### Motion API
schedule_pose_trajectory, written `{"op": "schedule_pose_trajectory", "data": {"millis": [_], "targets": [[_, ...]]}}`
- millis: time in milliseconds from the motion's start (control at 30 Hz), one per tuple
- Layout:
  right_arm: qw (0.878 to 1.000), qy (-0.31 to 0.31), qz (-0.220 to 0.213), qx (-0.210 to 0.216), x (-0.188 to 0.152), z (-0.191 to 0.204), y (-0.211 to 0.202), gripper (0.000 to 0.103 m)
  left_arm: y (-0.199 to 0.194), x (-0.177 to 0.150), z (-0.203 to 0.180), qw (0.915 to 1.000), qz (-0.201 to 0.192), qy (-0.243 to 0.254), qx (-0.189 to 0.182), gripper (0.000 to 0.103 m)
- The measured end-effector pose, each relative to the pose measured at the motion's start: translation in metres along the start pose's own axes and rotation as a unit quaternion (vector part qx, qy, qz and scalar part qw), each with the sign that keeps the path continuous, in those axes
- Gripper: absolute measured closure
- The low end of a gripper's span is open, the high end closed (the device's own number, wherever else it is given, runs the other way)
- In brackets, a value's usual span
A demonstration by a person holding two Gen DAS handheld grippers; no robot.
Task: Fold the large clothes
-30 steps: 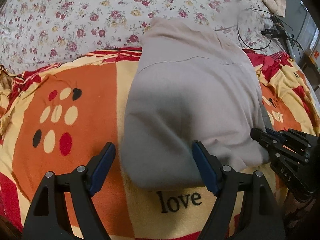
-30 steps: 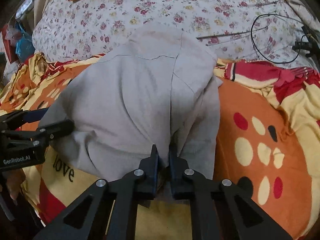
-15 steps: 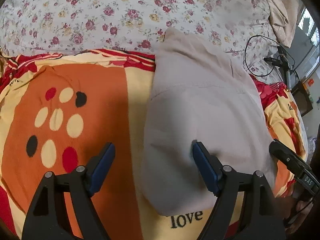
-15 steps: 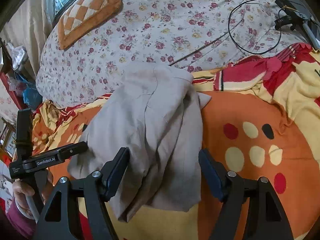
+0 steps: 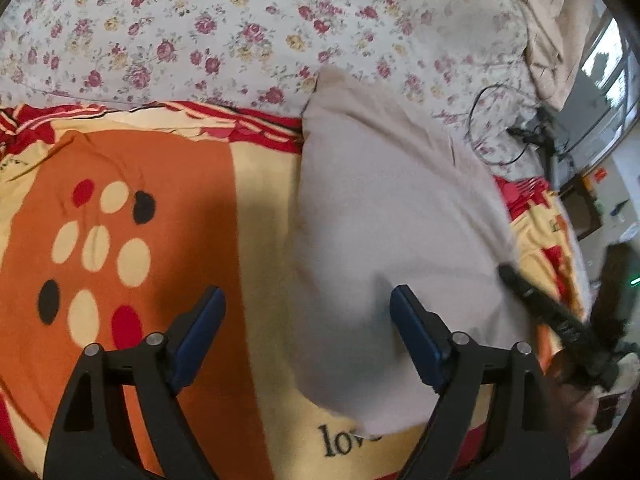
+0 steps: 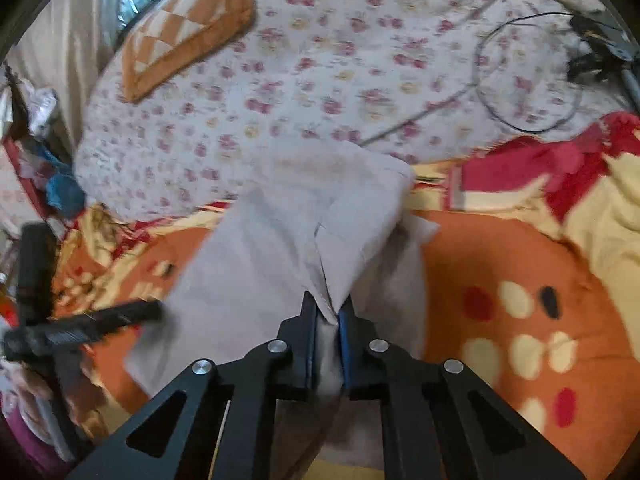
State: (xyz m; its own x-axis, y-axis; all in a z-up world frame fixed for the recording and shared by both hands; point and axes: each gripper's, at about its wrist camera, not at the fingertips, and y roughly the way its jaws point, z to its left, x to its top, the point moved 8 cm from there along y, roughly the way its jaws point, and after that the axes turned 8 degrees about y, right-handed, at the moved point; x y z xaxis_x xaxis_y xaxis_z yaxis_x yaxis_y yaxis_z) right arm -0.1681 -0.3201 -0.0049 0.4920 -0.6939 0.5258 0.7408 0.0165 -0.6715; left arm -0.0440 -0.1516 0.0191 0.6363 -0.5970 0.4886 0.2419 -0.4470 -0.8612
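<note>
A pale grey garment (image 5: 392, 208) lies folded on the blanket, its far end on the floral sheet. My left gripper (image 5: 306, 294) hovers over the garment's left edge with its jaws opening. One blue pad is above the blanket, the other above the cloth, and nothing is pinched. In the right wrist view the garment (image 6: 272, 264) rises into a peaked fold at its near edge. My right gripper (image 6: 328, 308) is closing and its pads press on that fold. The left gripper (image 6: 120, 316) shows blurred at the garment's left side.
An orange, yellow and red blanket (image 5: 160, 200) with the word "love" covers the near bed. Behind it lies a floral sheet (image 5: 240, 40). A black cable loop (image 6: 520, 80) and a stand sit far right; a checked cushion (image 6: 184, 32) lies far left, with clutter beside the bed.
My right gripper held cloth a second ago, stood open half a second ago, and is now shut on a raised fold. The left gripper drifted left along the garment's edge, still open.
</note>
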Motion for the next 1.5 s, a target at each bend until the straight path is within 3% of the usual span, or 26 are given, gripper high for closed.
{"op": "schedule_pose_trajectory", "data": {"millis": [100, 200, 300, 333, 367, 500, 667, 700, 733, 800, 867, 1000, 1067, 1167, 1200, 1267, 1300, 1333, 1400, 1500], "targets": [[0.999, 0.020, 0.023, -0.016, -0.010, -0.020, 0.017, 0.095, 0.018, 0.004, 0.008, 0.9991, 0.013, -0.019, -0.035, 0.016], [0.999, 0.025, 0.024, 0.004, -0.008, -0.018, 0.014, 0.092, 0.034, 0.005, 0.012, 0.9962, 0.032, -0.042, -0.069, 0.016], [1.000, 0.023, 0.022, 0.003, -0.002, -0.018, 0.008, 0.054, 0.041, 0.007, 0.012, 0.9920, 0.036, -0.061, -0.104, 0.016], [1.000, 0.020, 0.015, -0.006, -0.001, -0.020, 0.007, 0.031, 0.043, 0.008, 0.010, 0.9907, 0.037, -0.063, -0.115, 0.016], [1.000, 0.019, 0.006, -0.011, 0.002, -0.021, 0.006, 0.022, 0.044, 0.009, 0.008, 0.9903, 0.038, -0.061, -0.119, 0.016], [0.999, 0.028, 0.021, 0.012, 0.004, -0.025, 0.026, 0.020, 0.061, 0.008, 0.005, 0.9902, 0.064, -0.053, -0.113, 0.015], [0.988, 0.085, 0.072, 0.109, 0.007, -0.022, 0.060, 0.021, 0.068, 0.009, 0.003, 0.9890, 0.070, -0.047, -0.122, 0.015], [0.986, 0.089, 0.083, 0.118, 0.006, -0.019, 0.065, 0.024, 0.067, 0.010, 0.001, 0.9893, 0.065, -0.040, -0.125, 0.030], [0.983, 0.091, 0.090, 0.130, 0.006, -0.015, 0.067, 0.038, 0.063, 0.012, -0.005, 0.9895, 0.052, -0.023, -0.133, 0.051], [0.986, 0.080, 0.073, 0.125, 0.011, -0.006, 0.061, 0.054, 0.054, 0.016, -0.009, 0.9908, 0.040, -0.012, -0.129, 0.069], [0.988, 0.057, 0.062, 0.126, 0.015, 0.008, 0.046, 0.066, 0.031, 0.022, -0.011, 0.9905, 0.020, -0.007, -0.136, 0.075], [0.986, 0.021, 0.053, 0.156, 0.013, 0.041, 0.012, 0.071, -0.026, 0.021, -0.011, 0.9893, -0.018, 0.015, -0.144, 0.075], [0.982, 0.008, 0.051, 0.182, 0.005, 0.059, -0.003, 0.071, -0.062, 0.004, -0.004, 0.9911, -0.028, 0.027, -0.127, 0.075], [0.974, 0.002, 0.070, 0.215, -0.021, 0.080, -0.009, 0.068, -0.076, -0.031, 0.015, 0.9962, -0.013, 0.021, -0.084, 0.073], [0.975, -0.008, 0.077, 0.207, -0.034, 0.086, -0.003, 0.065, -0.070, -0.047, 0.024, 0.9984, 0.003, 0.021, -0.053, 0.071], [0.982, -0.033, 0.092, 0.162, -0.057, 0.090, 0.016, 0.046, -0.051, -0.072, 0.041, 0.9991, 0.042, 0.012, 0.002, 0.063], [0.985, -0.044, 0.101, 0.132, -0.068, 0.087, 0.025, 0.042, -0.045, -0.081, 0.049, 0.9986, 0.051, -0.003, 0.018, 0.051], [0.986, -0.041, 0.101, 0.128, -0.072, 0.085, 0.026, 0.036, -0.044, -0.084, 0.054, 0.9985, 0.046, -0.016, 0.023, 0.043], [0.987, -0.020, 0.096, 0.126, -0.071, 0.080, 0.016, 0.036, -0.050, -0.085, 0.060, 0.9982, 0.028, -0.030, 0.044, 0.036], [0.993, -0.026, 0.062, 0.101, -0.059, 0.079, -0.016, 0.035, -0.062, -0.078, 0.061, 0.9963, 0.003, -0.016, 0.085, 0.036]]}}
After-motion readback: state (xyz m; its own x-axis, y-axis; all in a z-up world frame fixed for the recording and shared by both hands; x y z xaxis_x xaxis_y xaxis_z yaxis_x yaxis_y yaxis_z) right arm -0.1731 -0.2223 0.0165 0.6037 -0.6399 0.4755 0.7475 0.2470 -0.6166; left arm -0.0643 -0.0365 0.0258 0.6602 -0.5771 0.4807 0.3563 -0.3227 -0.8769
